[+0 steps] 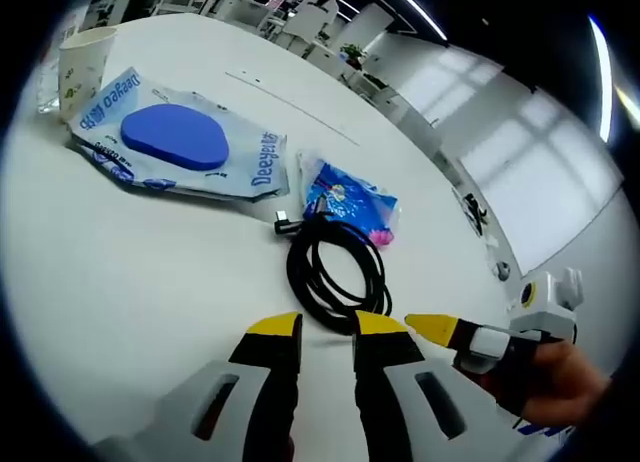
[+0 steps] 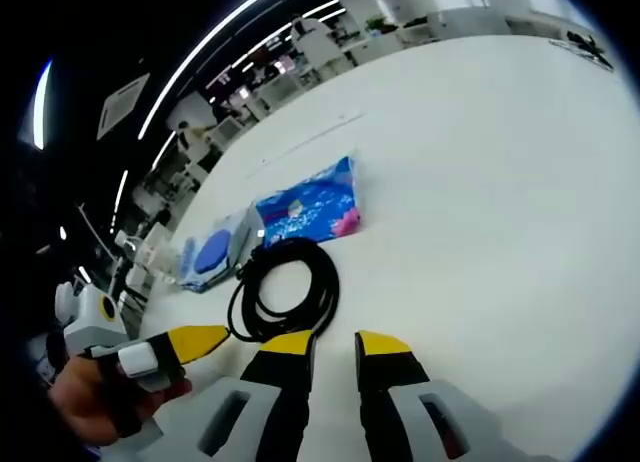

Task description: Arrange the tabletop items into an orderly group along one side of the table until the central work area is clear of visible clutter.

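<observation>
Black coiled cable (image 1: 335,272) lies on the white worktop (image 1: 150,272) just ahead of your left tool (image 1: 328,327). Both your tools, left and right (image 2: 335,342), are narrowly parted, holding nothing.

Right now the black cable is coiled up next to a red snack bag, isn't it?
Not quite. The black cable is coiled up, but the snack bag next to it is blue with a bit of pink, not red. The left gripper view shows it.

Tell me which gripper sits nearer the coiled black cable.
Too close to call. The left gripper hangs at the near edge of the black cable, and the right gripper sits just as near its rim; both have open fingers and neither touches it.
</observation>
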`<state>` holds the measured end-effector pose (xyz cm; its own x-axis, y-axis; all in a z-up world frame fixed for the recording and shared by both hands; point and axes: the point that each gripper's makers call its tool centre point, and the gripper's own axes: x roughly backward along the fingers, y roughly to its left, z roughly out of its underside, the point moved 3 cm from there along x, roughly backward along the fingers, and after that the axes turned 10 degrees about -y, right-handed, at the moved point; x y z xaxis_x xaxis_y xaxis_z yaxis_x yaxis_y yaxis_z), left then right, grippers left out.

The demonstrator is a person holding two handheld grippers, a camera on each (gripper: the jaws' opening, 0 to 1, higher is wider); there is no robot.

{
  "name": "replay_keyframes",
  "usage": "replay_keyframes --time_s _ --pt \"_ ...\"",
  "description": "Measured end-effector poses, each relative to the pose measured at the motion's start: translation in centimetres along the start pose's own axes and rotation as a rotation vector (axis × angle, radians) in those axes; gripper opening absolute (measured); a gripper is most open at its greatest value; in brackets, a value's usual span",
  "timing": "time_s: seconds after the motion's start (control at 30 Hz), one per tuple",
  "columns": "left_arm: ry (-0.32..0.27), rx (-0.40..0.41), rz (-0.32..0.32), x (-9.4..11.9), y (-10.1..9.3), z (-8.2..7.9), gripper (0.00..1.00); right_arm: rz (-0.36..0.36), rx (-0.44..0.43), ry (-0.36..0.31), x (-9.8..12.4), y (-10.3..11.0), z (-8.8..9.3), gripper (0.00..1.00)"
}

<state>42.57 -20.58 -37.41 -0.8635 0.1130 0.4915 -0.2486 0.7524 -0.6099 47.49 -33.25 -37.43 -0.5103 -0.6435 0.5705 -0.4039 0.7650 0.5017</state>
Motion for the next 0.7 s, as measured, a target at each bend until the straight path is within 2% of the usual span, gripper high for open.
replay_keyframes --time_s 0.1,0.23,0.33,0.4,0.7 --pt "-0.008 0.023 -0.001 -0.8 0.0 0.0 0.18 -0.003 -0.003 0.002 -0.2 -0.6 -0.2 0.13" --pt "-0.017 0.049 -0.007 -1.3 -0.6 0.0 0.15 -0.012 0.002 0.007 0.2 -0.1 -0.1 0.13" --pt "-0.015 0.061 -0.047 -1.3 -0.5 0.3 0.09 -0.016 0.009 0.013 0.1 -0.2 0.0 0.13" --pt "-0.025 0.070 -0.040 -1.4 -0.8 0.0 0.05 -0.015 0.011 0.015 0.2 -0.2 0.0 0.13" --pt "-0.008 0.023 -0.044 -0.5 -0.5 0.2 0.04 -0.006 0.009 0.013 -0.2 -0.4 0.1 0.13"
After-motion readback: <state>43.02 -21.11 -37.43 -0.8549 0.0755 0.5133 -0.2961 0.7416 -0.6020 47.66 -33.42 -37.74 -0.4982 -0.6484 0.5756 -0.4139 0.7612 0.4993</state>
